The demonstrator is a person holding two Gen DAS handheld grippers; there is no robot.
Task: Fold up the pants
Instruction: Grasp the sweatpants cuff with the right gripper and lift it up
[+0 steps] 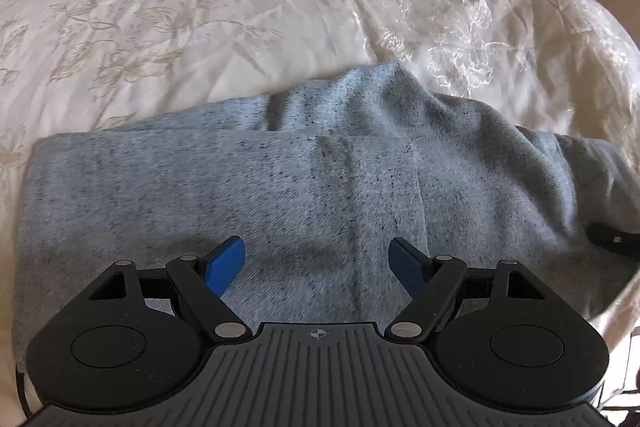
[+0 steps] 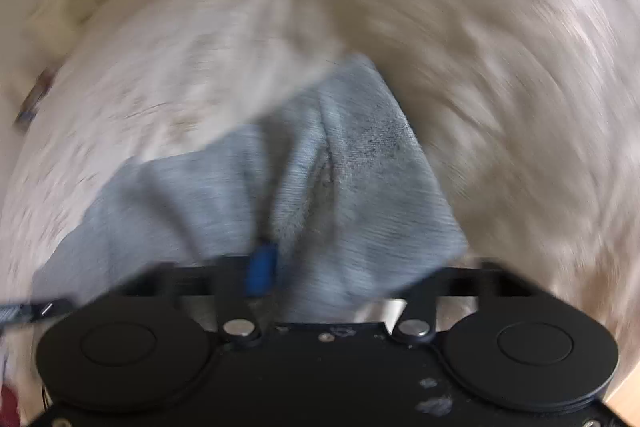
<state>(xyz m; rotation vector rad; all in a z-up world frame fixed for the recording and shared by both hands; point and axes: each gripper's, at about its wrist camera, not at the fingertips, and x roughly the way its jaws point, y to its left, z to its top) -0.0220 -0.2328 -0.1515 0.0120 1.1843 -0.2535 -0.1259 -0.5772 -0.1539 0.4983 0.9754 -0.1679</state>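
Pants (image 1: 304, 187), grey and speckled, lie folded on a cream embroidered bedspread (image 1: 200, 7). Left gripper (image 1: 318, 263) hangs just above them, blue pads (image 1: 226, 265) wide apart with nothing between. Right gripper (image 2: 320, 267) is blurred; grey cloth bunches between its fingers, one blue pad (image 2: 260, 271) visible, but I cannot tell whether they clamp it

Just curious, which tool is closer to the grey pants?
Right. The right tool has pants fabric bunched around its fingers; the left tool hangs open over the flat part, apparently not touching.
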